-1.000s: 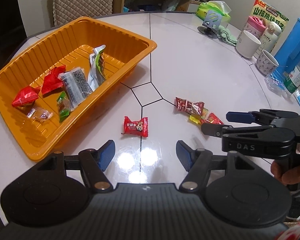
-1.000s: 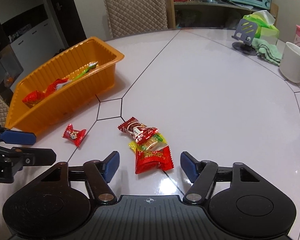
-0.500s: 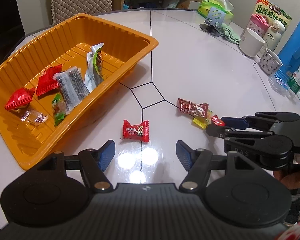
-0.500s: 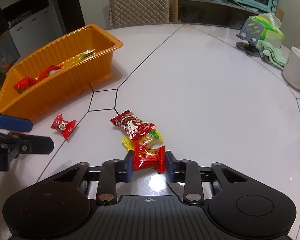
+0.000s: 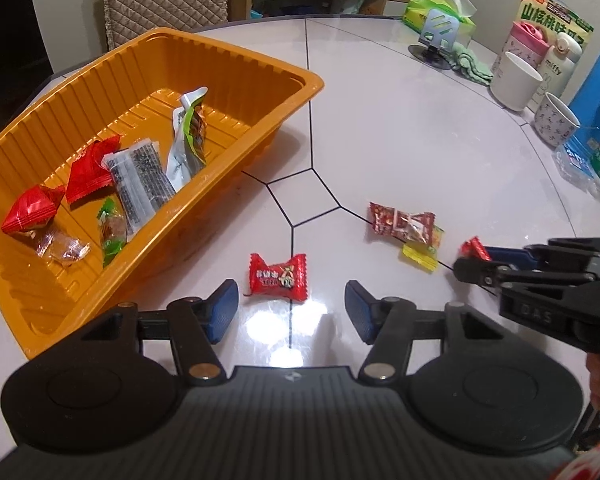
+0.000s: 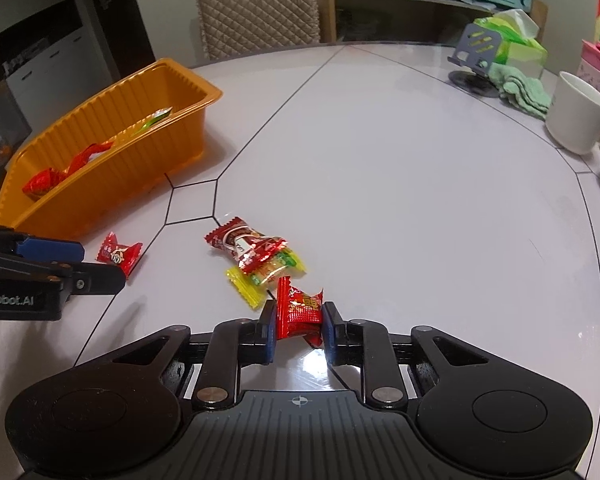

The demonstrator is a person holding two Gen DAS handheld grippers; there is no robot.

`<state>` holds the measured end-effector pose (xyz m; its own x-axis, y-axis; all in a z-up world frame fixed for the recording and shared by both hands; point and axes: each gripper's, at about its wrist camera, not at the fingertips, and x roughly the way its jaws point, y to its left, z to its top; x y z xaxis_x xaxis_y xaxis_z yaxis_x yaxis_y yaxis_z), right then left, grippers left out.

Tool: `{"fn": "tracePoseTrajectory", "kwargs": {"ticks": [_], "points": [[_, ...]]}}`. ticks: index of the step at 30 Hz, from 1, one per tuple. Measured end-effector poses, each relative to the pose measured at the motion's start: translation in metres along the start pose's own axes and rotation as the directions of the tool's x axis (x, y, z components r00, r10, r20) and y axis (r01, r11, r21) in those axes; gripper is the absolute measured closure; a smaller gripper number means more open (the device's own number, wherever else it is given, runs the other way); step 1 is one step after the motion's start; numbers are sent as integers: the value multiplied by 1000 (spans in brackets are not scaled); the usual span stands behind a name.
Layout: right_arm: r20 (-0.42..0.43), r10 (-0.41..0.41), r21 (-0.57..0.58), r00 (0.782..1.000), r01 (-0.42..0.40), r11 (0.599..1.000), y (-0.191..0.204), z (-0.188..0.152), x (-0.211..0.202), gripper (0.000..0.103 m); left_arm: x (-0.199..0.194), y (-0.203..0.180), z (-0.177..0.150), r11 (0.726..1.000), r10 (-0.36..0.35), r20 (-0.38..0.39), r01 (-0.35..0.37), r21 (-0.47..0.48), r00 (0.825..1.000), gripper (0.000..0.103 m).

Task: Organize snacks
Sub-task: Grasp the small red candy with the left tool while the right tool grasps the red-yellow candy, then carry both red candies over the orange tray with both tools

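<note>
An orange tray [image 5: 260,64] at the left holds several wrapped snacks. A small red candy [image 5: 278,278] lies on the white table just ahead of my left gripper [image 5: 291,296]. Its jaws are closing, and the pads stand apart from the candy. My right gripper [image 6: 299,314] is closing, and its blue pads press on a red snack packet [image 6: 298,308] at table level. Just beyond it lie a dark red packet [image 6: 244,244] and a yellow packet [image 6: 246,286], overlapping each other.
A white mug [image 5: 514,82], a patterned cup [image 5: 556,124], a blue jug [image 5: 596,92], bottles and a green tissue box [image 5: 440,8] line the table's right edge. A quilted chair [image 6: 256,4] stands behind the table.
My right gripper went from wide open to closed on the red packet, which now stands crumpled between the pads. The left gripper crept nearer the red candy and its jaws narrowed a little.
</note>
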<state>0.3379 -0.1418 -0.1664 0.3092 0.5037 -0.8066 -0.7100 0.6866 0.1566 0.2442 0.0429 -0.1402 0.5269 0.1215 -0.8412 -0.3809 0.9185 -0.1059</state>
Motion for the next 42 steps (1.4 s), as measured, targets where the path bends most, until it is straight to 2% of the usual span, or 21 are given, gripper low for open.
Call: {"fn": "tracePoseTrajectory", "kwargs": {"ticks": [3,6,10,17,24,33,42], "points": [[-1,-1,10,1000,1,1000,-2,1,0,80,5,0,3,1000,14,3,-14,1,1000,49],[-2,4,20,1000,-4,1000,-2,1,0,80,11,-1,6,1000,25,-3,-25,1,1000,59],[-2,6,23,1000,-6,1000,-2,1,0,80,18,-2,8,999,33,-13,-33,2,999,64],[-6,7,29,1000,-7,1000,-3,1,1,80,21,-1,9,999,32,-17,-32,-1,999,72],[-4,7,29,1000,-7,1000,-3,1,0,80,19,-2,8,1000,21,-3,-21,18,1000,85],[11,13,28,1000,-14,1000,-2,2,-7,80,11,-5,2,1000,1,-3,0,28,1000,86],[41,47,15,998,-48,999,8,7,-26,80,-18,-1,0,1000,-28,37,28,5,999,86]]}}
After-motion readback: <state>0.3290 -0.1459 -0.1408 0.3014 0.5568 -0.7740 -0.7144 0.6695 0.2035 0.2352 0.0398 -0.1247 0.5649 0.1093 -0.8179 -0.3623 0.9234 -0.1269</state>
